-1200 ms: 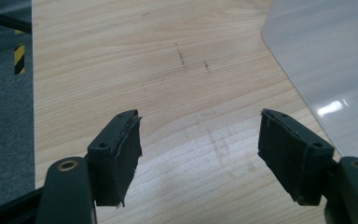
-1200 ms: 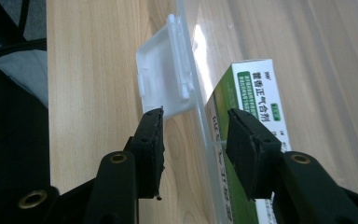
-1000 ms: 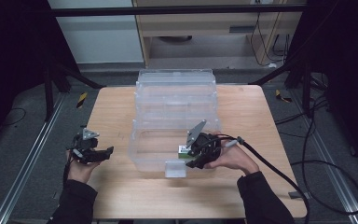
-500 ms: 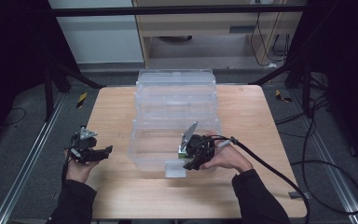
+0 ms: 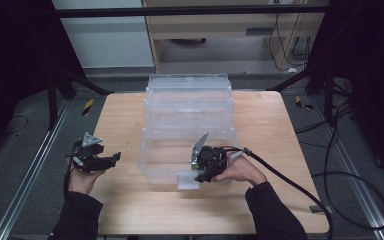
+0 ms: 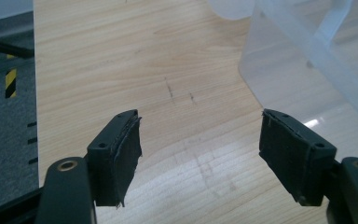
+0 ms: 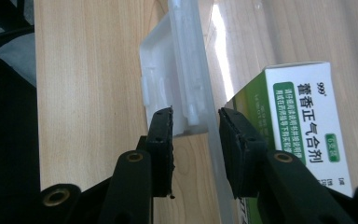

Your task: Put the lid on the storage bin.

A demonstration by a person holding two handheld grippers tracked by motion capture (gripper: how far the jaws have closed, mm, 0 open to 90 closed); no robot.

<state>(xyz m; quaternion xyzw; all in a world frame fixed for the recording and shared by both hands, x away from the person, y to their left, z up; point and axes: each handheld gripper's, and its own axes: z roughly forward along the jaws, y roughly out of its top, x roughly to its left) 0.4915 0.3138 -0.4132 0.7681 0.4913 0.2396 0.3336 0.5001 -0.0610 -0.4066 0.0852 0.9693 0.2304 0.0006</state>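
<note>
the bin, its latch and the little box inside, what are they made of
The bin looks like clear, glossy plastic: the wood shows through its walls, with highlights. The latch looks like milky, semi-opaque moulded plastic with ridges. The box seems to be printed cardboard, white and green, with sharp folded edges. The table looks like pale wood grain, possibly laminate.

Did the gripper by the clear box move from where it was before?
Yes. The right gripper slid a little left along the front wall of the clear box, toward its white latch. Its jaws have just been closing around that wall.
</note>
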